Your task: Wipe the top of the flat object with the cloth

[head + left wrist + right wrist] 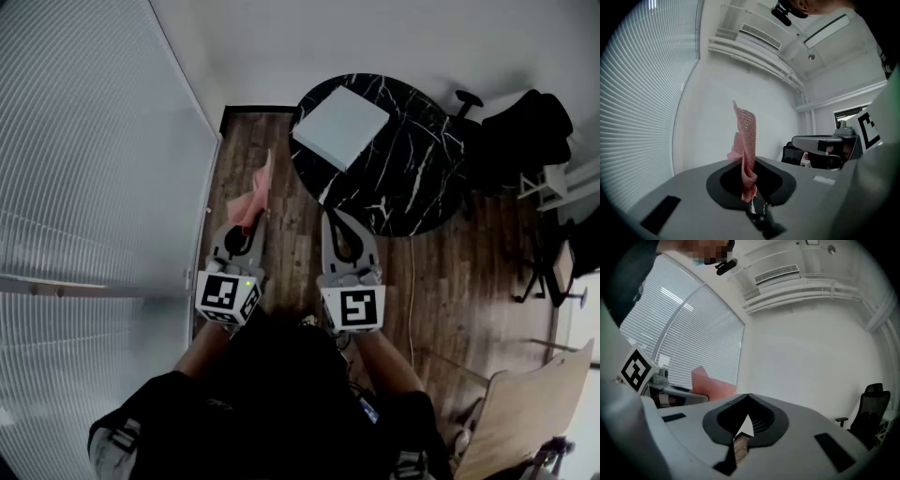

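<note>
A white flat square object (pixel 341 126) lies on the left part of a round black marble table (pixel 412 178). My left gripper (pixel 247 223) is shut on a pink mesh cloth (pixel 255 195), which stands up from the jaws over the wooden floor, left of the table. In the left gripper view the cloth (pixel 746 140) rises out of the closed jaws of that gripper (pixel 749 187). My right gripper (pixel 330 216) is shut with nothing in it, its tips near the table's near-left edge. The right gripper view shows its jaws (pixel 749 399) meeting, and the cloth (pixel 710 386) off to the left.
A glass wall with blinds (pixel 94 187) runs along the left. A black office chair (pixel 520 131) stands behind the table at right, and a wooden chair (pixel 530 412) at lower right. A white wall (pixel 375 37) lies beyond the table. Brown wooden floor (pixel 281 159) lies under both grippers.
</note>
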Tool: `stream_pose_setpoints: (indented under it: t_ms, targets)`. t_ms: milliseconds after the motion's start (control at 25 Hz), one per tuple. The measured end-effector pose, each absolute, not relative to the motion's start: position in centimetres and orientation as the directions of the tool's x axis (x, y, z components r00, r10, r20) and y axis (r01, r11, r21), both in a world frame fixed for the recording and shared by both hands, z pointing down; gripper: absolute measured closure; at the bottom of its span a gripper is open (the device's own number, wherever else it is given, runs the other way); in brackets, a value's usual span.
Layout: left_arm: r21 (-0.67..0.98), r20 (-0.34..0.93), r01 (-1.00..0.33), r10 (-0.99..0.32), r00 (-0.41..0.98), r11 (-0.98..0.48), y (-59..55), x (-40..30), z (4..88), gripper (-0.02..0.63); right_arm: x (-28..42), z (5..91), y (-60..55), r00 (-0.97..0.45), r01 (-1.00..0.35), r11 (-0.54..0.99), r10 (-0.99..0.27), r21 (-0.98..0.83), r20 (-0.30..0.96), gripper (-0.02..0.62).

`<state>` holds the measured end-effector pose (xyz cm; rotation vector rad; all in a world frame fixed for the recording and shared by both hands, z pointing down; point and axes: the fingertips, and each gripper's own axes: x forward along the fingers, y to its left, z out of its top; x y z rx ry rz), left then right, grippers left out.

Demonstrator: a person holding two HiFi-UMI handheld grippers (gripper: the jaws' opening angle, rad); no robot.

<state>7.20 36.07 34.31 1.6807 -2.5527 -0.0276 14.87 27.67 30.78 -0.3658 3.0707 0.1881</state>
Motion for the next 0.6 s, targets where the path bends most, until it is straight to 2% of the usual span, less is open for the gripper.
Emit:
stream_pose_setpoints:
  t_ms: [200,400,600]
  targets:
    - [0.047,0.061,-0.913,-0.913,-0.402,0.405,34.5,9.0,34.4,0.584,16.7,31.2,25.8,-0.975,-0.219,0.970,-0.216,0.109,-0.042,0.601]
    - [0.050,0.099,-0.909,-0.907,-0.408,0.414,34.1,9.6,35.6,0.584,16.6,32.4,26.2,-0.992,-0.121,0.990,-0.119,0.078,-0.032,0.601]
    - [0.043,0.140,-0.922,-0.916,-0.376,0.385,33.6,8.5,37.3,0.584,15.1,34.7,25.6,-0.992,-0.123,0.990,-0.124,0.066,0.018,0.600]
